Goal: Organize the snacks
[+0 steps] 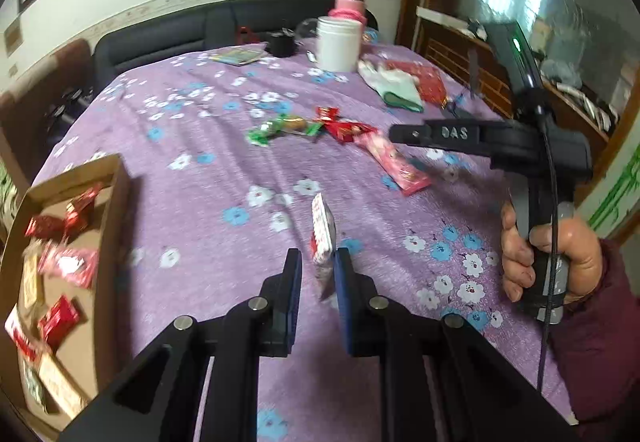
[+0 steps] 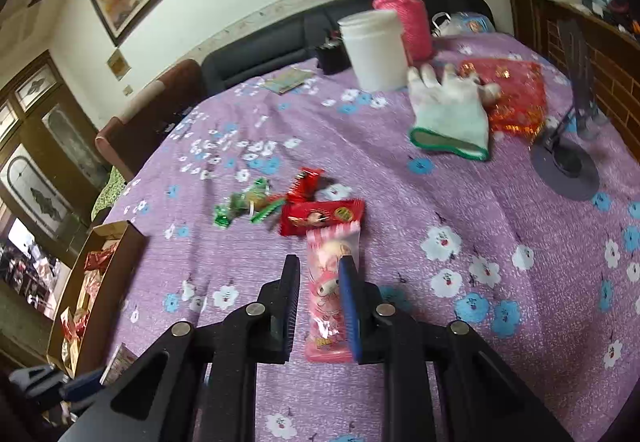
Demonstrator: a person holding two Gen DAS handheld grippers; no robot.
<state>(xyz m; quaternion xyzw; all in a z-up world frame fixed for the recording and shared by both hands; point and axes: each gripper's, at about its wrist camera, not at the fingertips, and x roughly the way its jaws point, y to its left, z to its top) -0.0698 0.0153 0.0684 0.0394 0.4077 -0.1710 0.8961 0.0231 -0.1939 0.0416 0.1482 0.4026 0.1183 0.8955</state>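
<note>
Between the fingers of the left tool point(image 1: 318, 262), a white-and-red snack packet point(image 1: 323, 238) stood on edge, long axis near to far, touching the right finger, a gap at the left. Right tool point(image 2: 320, 270) hung spread over a pink snack packet point(image 2: 330, 282) lying lengthwise on the bench point(image 2: 400, 222), pointing far. Cardboard box point(image 1: 110, 226) sat left.

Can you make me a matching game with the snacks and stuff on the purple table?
Things:
1. cardboard box
2. glove
3. long pink snack
4. white and red packet

Places:
A. between the left gripper fingers
B. flat on the cloth, under the right gripper
C. next to the red bag
D. at the table's left edge, holding snacks

Pairs: 1-D, 2-C, 3-B, 4-A
</note>
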